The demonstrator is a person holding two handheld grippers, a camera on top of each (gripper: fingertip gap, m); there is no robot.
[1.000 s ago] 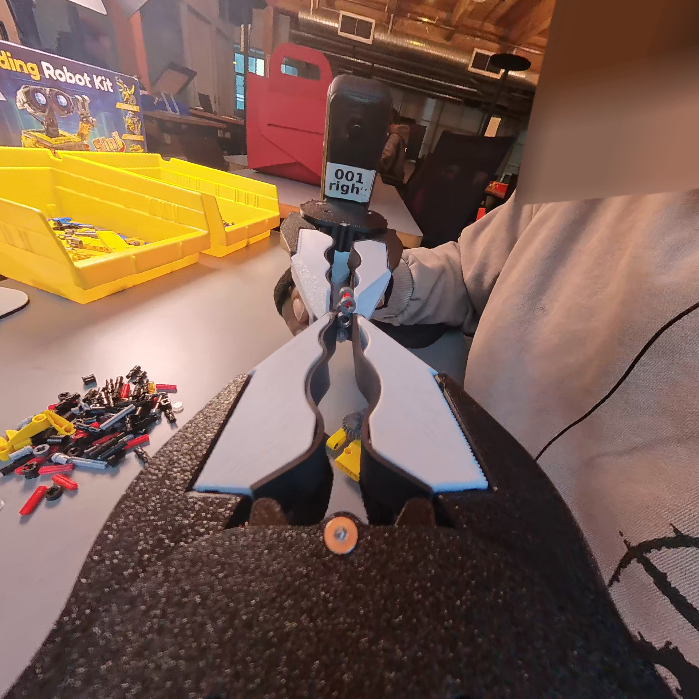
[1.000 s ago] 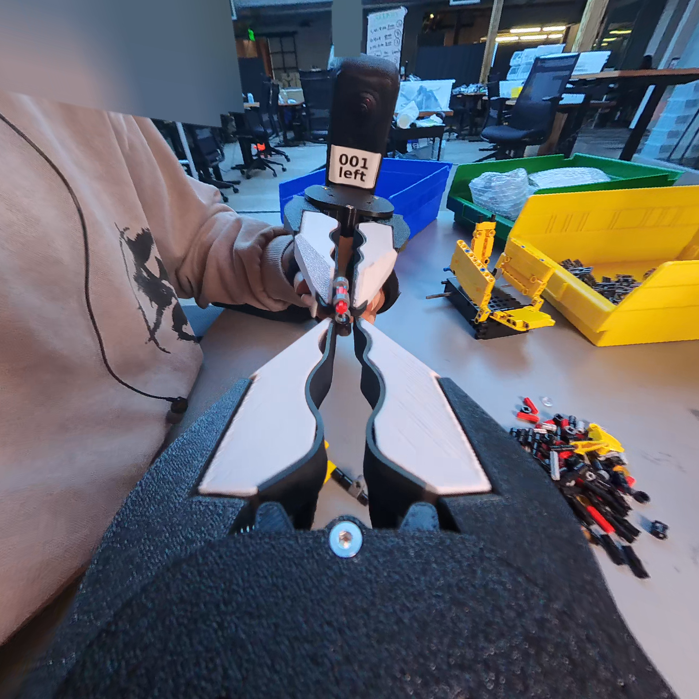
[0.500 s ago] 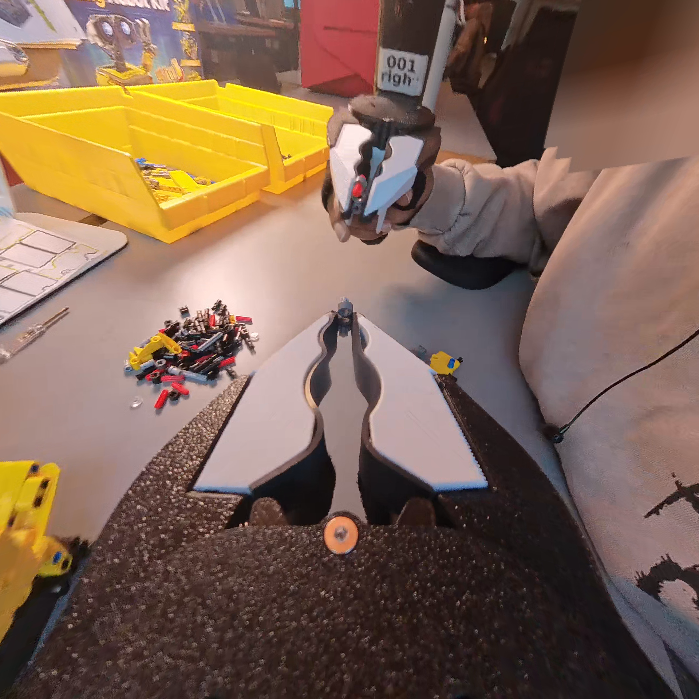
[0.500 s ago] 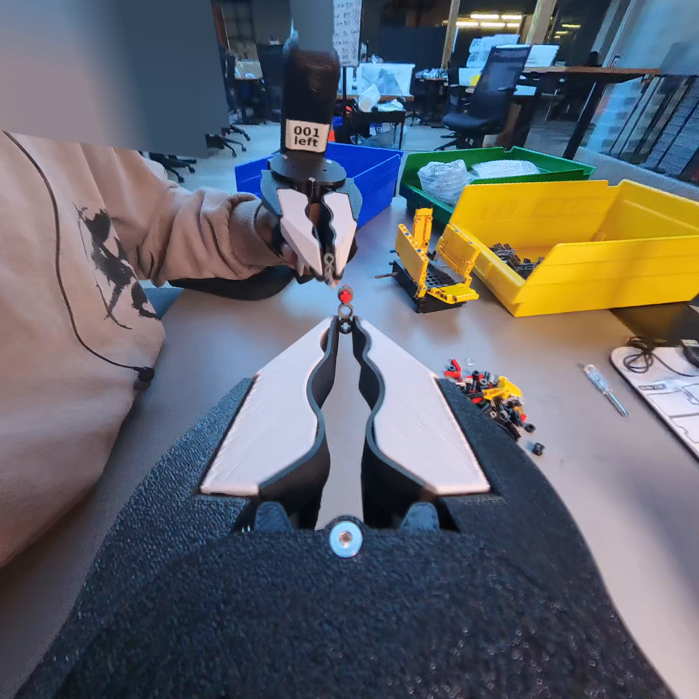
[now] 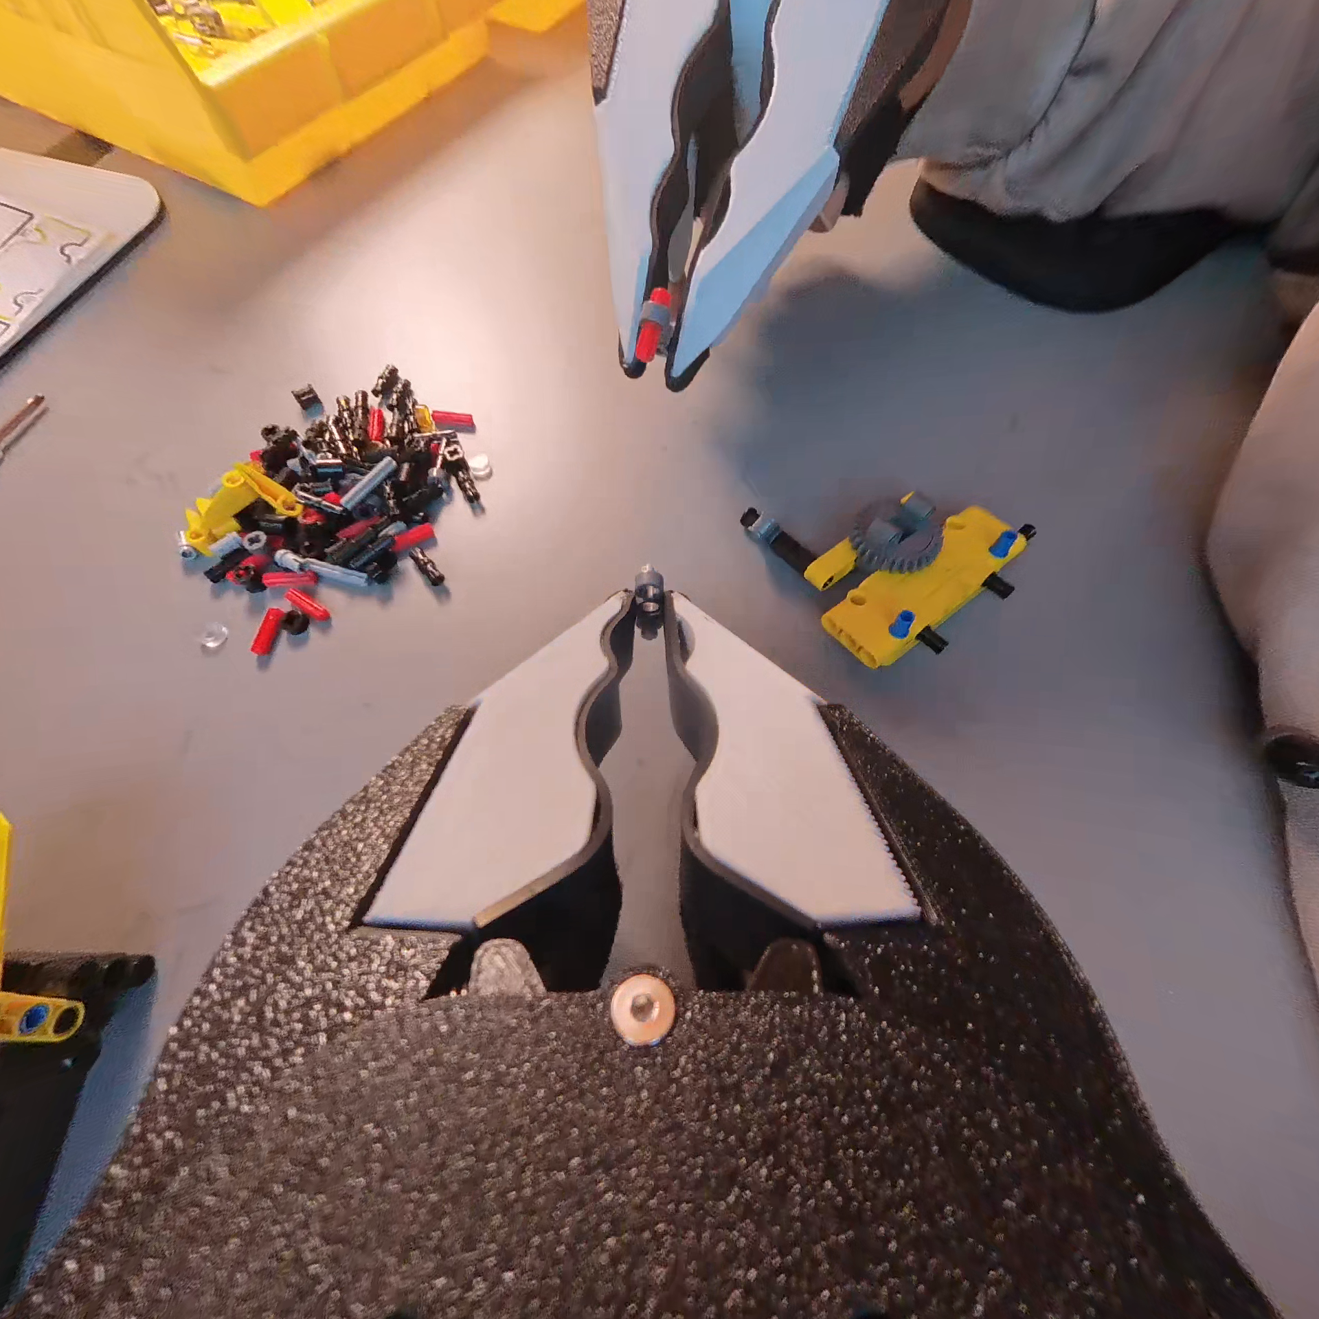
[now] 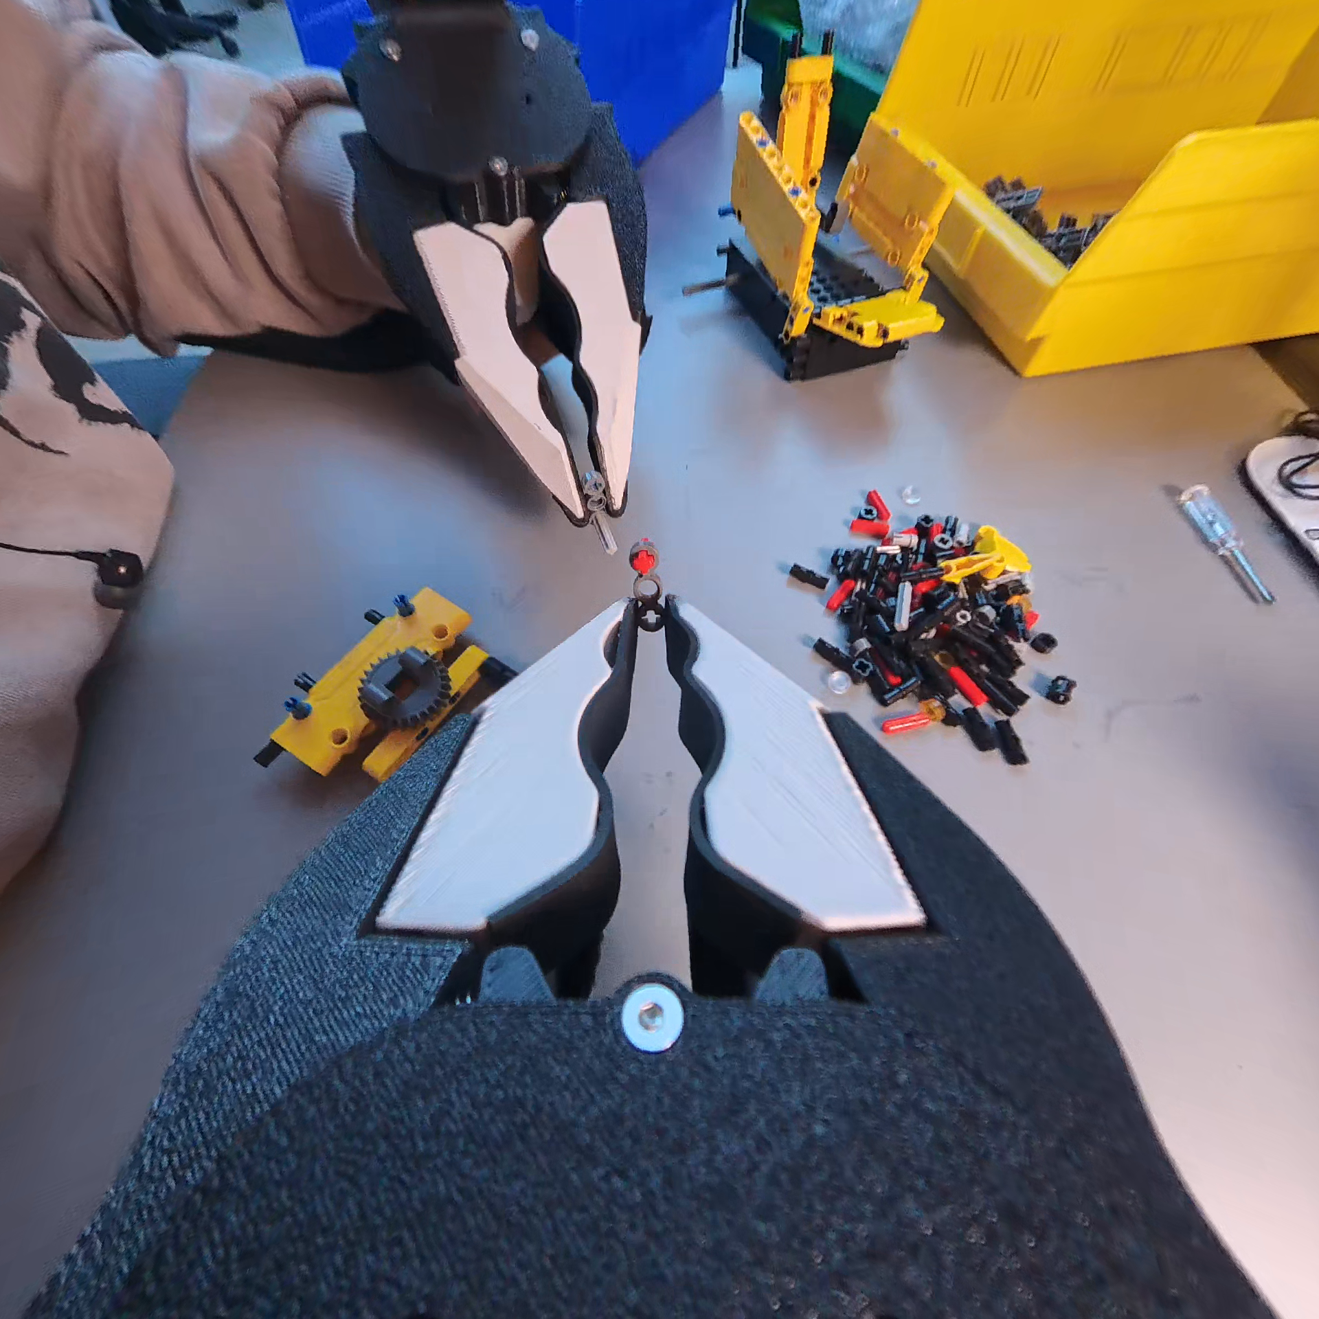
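L gripper (image 5: 648, 605) clamped on small grey connector w/ pin (image 6: 598, 508), pin pointing at R tips. R gripper (image 6: 649, 607) clamped on grey connector w/ red axle (image 6: 644, 559). Tips near, not touching, above table (image 6: 714, 457). Parts pile (image 6: 935, 614) off to R's side.

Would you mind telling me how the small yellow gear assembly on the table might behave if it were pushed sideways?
The yellow gear assembly lies flat, so it would probably slide, not tip. It looks like light plastic. Its gear and protruding pins might snag or pop loose.
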